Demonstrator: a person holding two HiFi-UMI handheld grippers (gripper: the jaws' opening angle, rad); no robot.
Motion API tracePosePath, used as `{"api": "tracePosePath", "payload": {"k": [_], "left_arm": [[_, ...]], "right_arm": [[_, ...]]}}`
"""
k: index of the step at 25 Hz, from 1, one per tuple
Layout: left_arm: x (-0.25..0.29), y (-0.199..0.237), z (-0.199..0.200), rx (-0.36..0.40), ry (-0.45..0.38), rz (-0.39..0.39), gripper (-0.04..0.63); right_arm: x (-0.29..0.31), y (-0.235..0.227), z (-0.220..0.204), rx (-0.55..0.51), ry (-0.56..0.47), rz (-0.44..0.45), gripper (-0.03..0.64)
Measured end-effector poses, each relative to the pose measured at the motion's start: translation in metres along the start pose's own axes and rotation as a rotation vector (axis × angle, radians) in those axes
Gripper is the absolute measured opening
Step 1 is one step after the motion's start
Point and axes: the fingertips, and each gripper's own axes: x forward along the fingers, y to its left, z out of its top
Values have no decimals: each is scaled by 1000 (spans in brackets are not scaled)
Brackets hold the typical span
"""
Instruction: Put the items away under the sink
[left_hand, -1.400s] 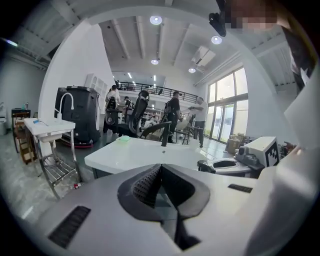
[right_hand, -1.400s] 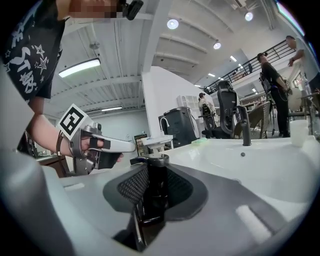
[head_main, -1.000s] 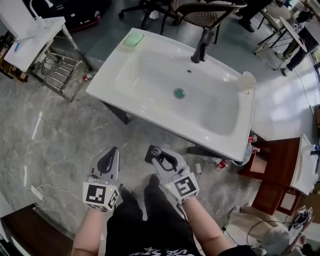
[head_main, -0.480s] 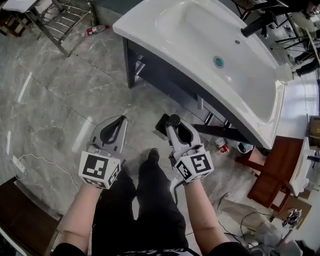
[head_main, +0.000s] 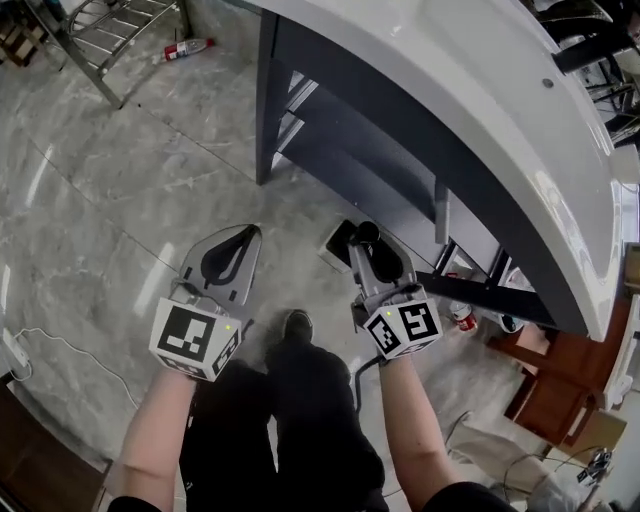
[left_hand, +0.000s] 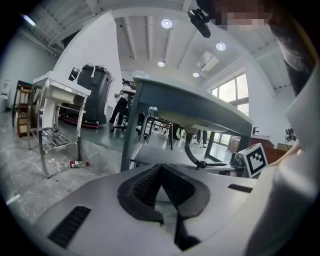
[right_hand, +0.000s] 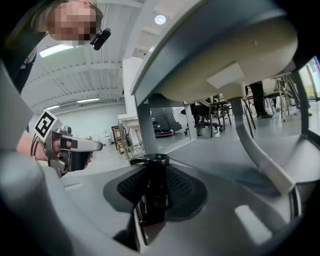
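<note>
The black item (right_hand: 152, 192), a slim dark thing with a round cap on top, stands upright between the ribbed pads of the right gripper (head_main: 366, 240); the jaws are closed on its body, and the cap rises just above their tips; what the item is cannot be told. From the head view it is held low above the floor (head_main: 110, 200), just in front of the open dark grey stand (head_main: 380, 130) that carries the sink (head_main: 500, 100); it is not yet inside the stand. The right gripper view looks up at the pale underside of the basin, with the stand's upright leg just beyond the cap.

The left gripper (left_hand: 160, 172) is held well to the left of the right one, at about the same height; its jaws are pressed together at the tips with nothing between them.

The person's dark shoe (head_main: 297, 324) shows on the grey marbled floor between the two forearms; a red bottle (head_main: 188, 47) lies on the floor near a metal rack (head_main: 120, 25) at the upper left; a small can (head_main: 462, 317) sits by the stand's right end; a white cable (head_main: 60, 345) trails across the floor at the left edge.
</note>
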Motion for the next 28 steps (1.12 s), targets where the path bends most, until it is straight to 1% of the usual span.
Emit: {"api": "tracePosePath", "payload": {"k": [2, 5, 6, 9, 10, 15, 19, 22, 26, 28], "left_arm": [[20, 9, -20, 9, -17, -11, 9], [47, 22, -48, 59, -44, -21, 9], [56, 30, -56, 62, -49, -15, 9], [82, 49, -83, 28, -62, -8, 9], [89, 53, -91, 28, -64, -12, 9], [119, 65, -117, 71, -80, -37, 9], [144, 69, -128, 94, -103, -71, 9], [153, 68, -136, 89, -110, -99, 9], [158, 69, -145, 129, -90, -85, 9], [160, 69, -144, 121, -91, -87, 9]], "right_arm": [[17, -14, -18, -16, -21, 5, 91], [37, -35, -48, -42, -36, 11, 91], [44, -43, -57, -44, -41, 12, 91], [65, -65, -82, -50, -52, 12, 91], [71, -71, -90, -56, -53, 11, 91], [96, -91, -117, -93, -70, 18, 91], [117, -106, -126, -139, -103, 33, 91], [129, -115, -127, -178, -111, 26, 91], [140, -123, -122, -204, -123, 18, 91], [149, -128, -118, -209, -127, 25, 91]]}}
